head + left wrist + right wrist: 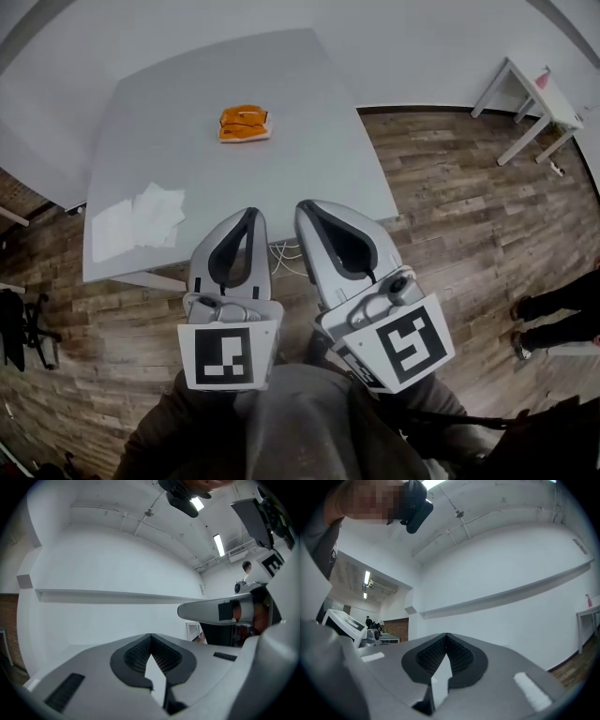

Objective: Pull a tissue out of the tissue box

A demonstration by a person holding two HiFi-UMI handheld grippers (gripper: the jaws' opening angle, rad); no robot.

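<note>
An orange tissue pack (244, 123) lies at the far middle of the grey table (309, 141). Pulled-out white tissues (141, 221) lie flat near the table's front left corner. My left gripper (251, 214) and right gripper (304, 206) hang side by side close to my body, over the table's near edge and well short of the pack. Both point level at a white wall. In the left gripper view the jaws of the left gripper (151, 637) meet at the tips with nothing between them. The right gripper (446, 636) is likewise shut and empty.
Wood-plank floor surrounds the table. A small white side table (531, 92) stands at the far right. A person's legs (555, 315) stand at the right edge. A dark office chair (22, 328) sits at the left, and cables (287, 253) hang under the table's front.
</note>
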